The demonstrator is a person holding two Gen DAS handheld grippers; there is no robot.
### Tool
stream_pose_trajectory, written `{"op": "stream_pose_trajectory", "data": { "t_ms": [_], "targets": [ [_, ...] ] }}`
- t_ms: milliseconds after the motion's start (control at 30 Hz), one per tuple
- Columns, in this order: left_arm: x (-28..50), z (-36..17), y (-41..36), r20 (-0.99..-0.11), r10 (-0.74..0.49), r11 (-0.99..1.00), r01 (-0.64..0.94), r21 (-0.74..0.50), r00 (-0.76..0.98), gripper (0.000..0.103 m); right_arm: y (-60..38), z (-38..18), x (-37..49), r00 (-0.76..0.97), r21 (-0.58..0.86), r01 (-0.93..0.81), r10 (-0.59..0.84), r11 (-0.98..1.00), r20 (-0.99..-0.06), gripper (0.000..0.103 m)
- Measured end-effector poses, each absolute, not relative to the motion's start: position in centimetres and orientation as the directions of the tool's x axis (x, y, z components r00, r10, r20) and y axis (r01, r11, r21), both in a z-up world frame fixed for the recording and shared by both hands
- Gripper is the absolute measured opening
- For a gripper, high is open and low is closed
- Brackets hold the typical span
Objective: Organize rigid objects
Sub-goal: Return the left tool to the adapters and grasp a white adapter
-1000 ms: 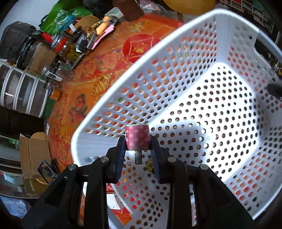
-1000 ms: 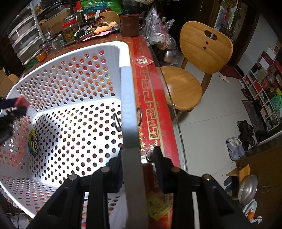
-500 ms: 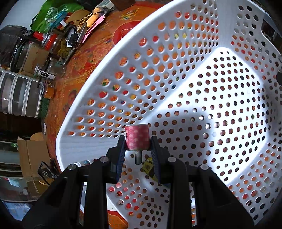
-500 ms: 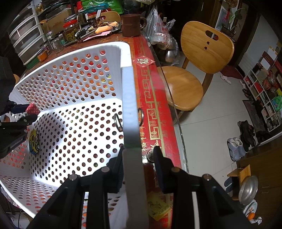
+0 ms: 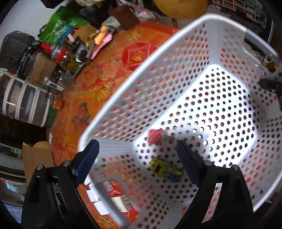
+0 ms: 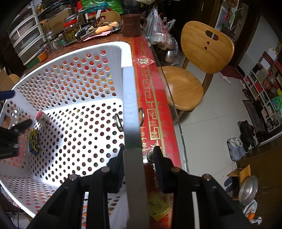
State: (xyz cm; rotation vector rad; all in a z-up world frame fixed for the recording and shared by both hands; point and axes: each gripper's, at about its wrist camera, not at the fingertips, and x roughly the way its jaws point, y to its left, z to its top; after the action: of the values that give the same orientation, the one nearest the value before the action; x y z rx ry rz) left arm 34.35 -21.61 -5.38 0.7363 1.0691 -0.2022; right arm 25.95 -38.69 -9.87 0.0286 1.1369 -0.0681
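- Released since the earlier frame, the pink cylinder (image 5: 156, 137) lies on the white basket (image 5: 109, 109) floor, beyond the left gripper (image 5: 137, 149), whose jaws have just been opening.
- Right gripper (image 6: 138, 155) is clamped on the basket rim.

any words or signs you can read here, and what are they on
"福": red diamond sticker on the table, by the basket rim.
Gold characters along the table's red border: too distorted to read.
White print on the green bag: too small.
Red print on the plastic bag: blurred.
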Motion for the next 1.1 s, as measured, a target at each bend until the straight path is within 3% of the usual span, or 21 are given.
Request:
{"op": "stream_pose_trajectory", "data": {
  "t_ms": [233,433,567,767,967,1100],
  "targets": [
    [32.0,1.6,-14.6,-0.77,0.177,0.826,0.333,0.455,0.613,0.101,-38.9,-9.9,25.9,0.42,-0.009,0.069,-0.038,0.998,-0.907,0.029],
    [31.8,4.7,-4.4,-0.741,0.226,0.893,0.169,0.416,0.632,0.102,-38.9,-9.9,25.8,0.421,-0.013,0.067,-0.04,0.998,-0.906,0.029],
    [33.1,1.8,2.0,-0.777,0.26,0.924,0.086,0.372,0.574,0.102,-38.9,-9.9,25.7,0.421,-0.012,0.067,-0.039,0.998,-0.906,0.029],
    [36.9,-8.0,7.6,-0.898,0.232,0.963,0.044,0.267,0.374,0.102,-38.9,-9.8,25.6,0.423,-0.01,0.068,-0.038,0.998,-0.905,0.029],
    [37.9,-11.0,8.8,-0.939,0.061,0.997,0.021,0.072,0.338,0.099,-38.9,-9.9,25.6,0.422,-0.009,0.067,-0.036,0.998,-0.906,0.029],
    [39.0,-11.7,8.5,-0.931,0.128,0.991,-0.016,0.13,0.342,0.099,-38.8,-9.9,25.7,0.421,-0.013,0.066,-0.04,0.998,-0.906,0.029]
  ]
}}
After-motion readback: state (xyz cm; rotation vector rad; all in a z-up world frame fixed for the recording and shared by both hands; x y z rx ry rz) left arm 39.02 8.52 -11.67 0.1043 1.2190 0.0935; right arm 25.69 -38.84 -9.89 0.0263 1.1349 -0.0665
